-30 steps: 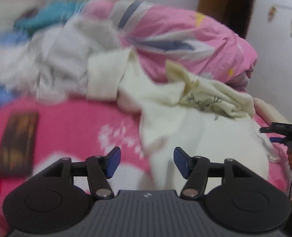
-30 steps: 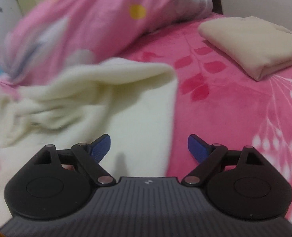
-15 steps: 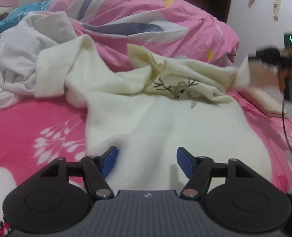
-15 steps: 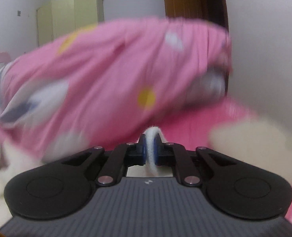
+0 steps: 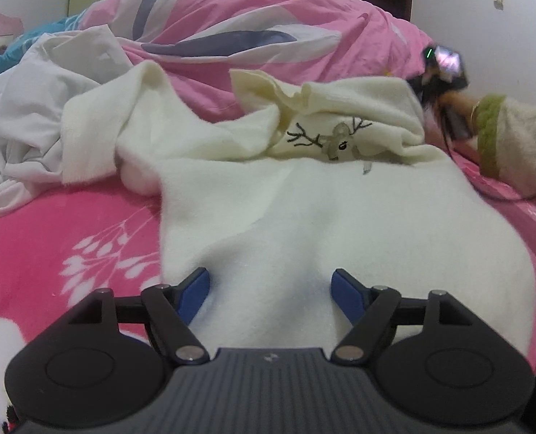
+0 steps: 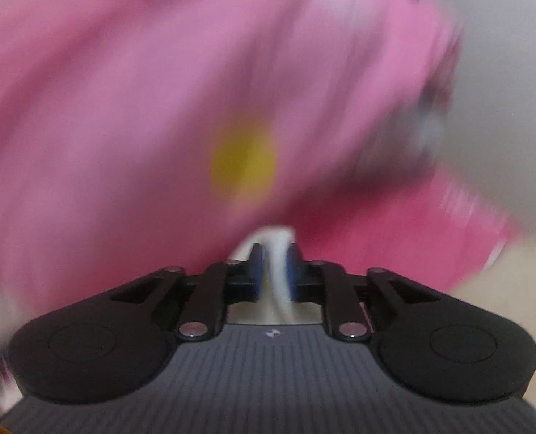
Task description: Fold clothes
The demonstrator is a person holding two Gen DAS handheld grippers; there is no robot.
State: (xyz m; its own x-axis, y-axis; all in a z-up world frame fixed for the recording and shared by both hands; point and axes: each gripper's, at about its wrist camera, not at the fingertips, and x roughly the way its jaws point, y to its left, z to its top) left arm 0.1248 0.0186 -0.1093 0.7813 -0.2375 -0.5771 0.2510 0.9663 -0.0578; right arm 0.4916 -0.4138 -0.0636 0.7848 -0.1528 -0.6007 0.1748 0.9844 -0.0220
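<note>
I am spreading the cream sweater (image 5: pixel 340 238) flat on the bed (image 5: pixel 68 231) so that I can fold it, and to do this step well I am trying to keep tension between my two grips while easing out the bunched far part, not tugging it into a new heap. Nearest to me, my left gripper (image 5: pixel 270 289) is standing wide, its jaws having just been opening further, with the near part of the sweater lying between and under its blue pads (image 5: pixel 192 297) but not pinched; I judge it should come down on that near part and pin it before the far side is pulled. Just beyond the left gripper the sweater's body is lying smooth, and farther along it the cloth is rumpled around an embroidered deer (image 5: pixel 336 143). At the far right corner of the sweater my right gripper (image 6: pixel 274 271) is clamped narrowly on a fold of cream cloth, its jaws having just been opening a little while the fold is sitting between them; this view is badly blurred. Left of the sweater a white garment (image 5: pixel 32 115) is lying crumpled, and behind the sweater a pink quilt (image 5: pixel 268 29) is heaped.
</note>
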